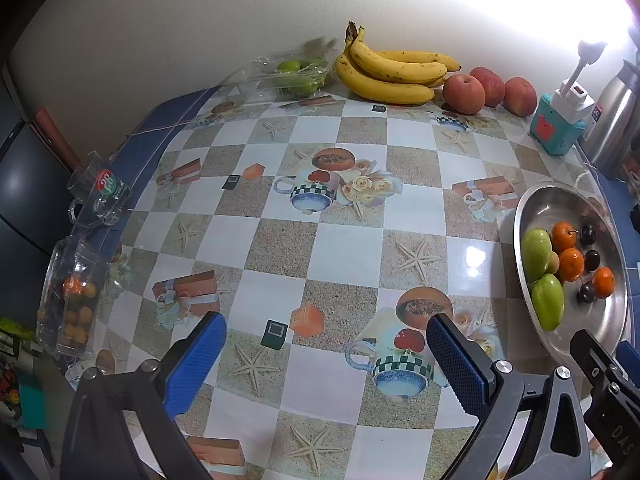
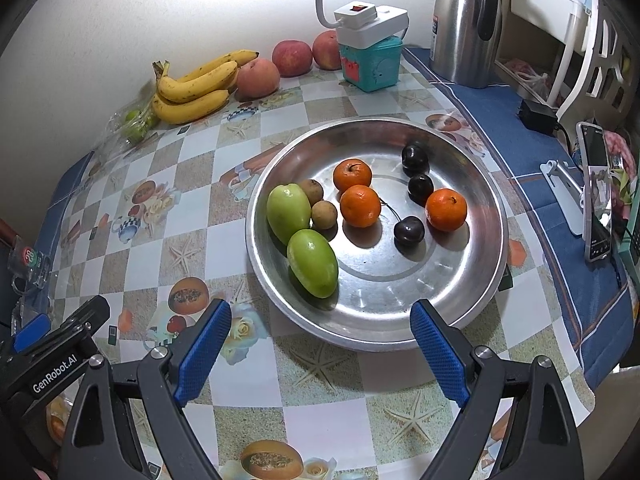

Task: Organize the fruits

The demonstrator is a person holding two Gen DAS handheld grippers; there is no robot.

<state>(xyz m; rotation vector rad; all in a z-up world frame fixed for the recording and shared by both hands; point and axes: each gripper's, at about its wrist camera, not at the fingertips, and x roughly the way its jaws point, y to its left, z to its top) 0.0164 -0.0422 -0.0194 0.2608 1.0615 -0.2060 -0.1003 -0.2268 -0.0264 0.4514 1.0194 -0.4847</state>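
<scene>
While both claws gape empty, only right view shows phone [image 2: 597, 196]; left, glass mug [image 1: 98, 196].

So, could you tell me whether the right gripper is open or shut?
Open: the right gripper has its blue fingers spread wide, holding nothing.

You held your left gripper [image 1: 326, 344] and right gripper [image 2: 320, 330] side by side, both with jaws spread wide, gripping nothing.
</scene>
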